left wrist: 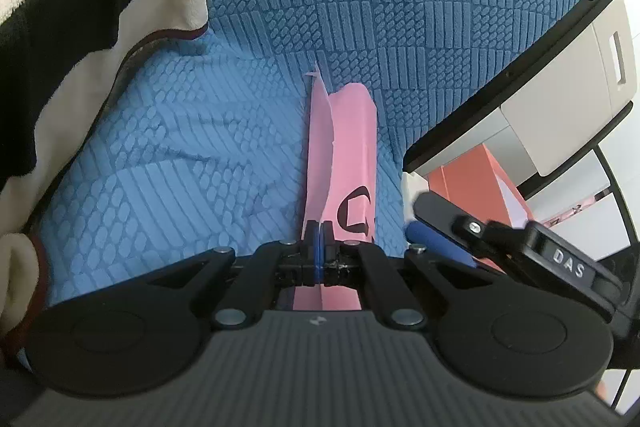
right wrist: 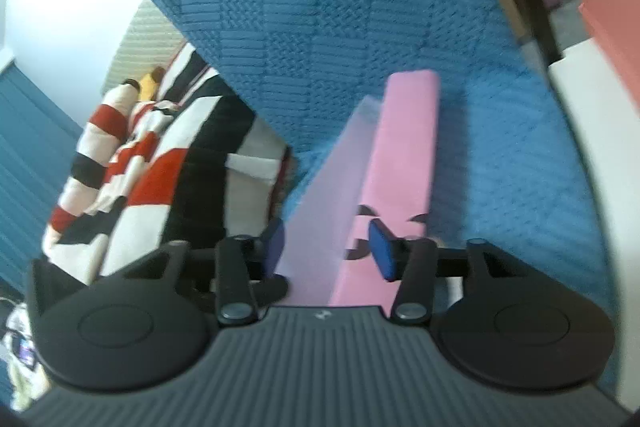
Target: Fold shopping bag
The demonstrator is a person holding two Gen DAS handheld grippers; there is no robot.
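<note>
- The left gripper [left wrist: 317,247] tilts down over the blue seat [left wrist: 168,155], jaws pressed together on the near edge of the pink bag [left wrist: 352,147].
- The right gripper [right wrist: 328,247] is spread, its pads astride the bag [right wrist: 400,155], which runs toward 12 o'clock.
- The right view is blurred; pad contact is unclear.

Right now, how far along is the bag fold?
Done: pink bag already folded into a narrow strip on the blue cushion. In hand: left tongs clamp its near end; right tongs straddle it, open. Left: fold the strip shorter.
</note>
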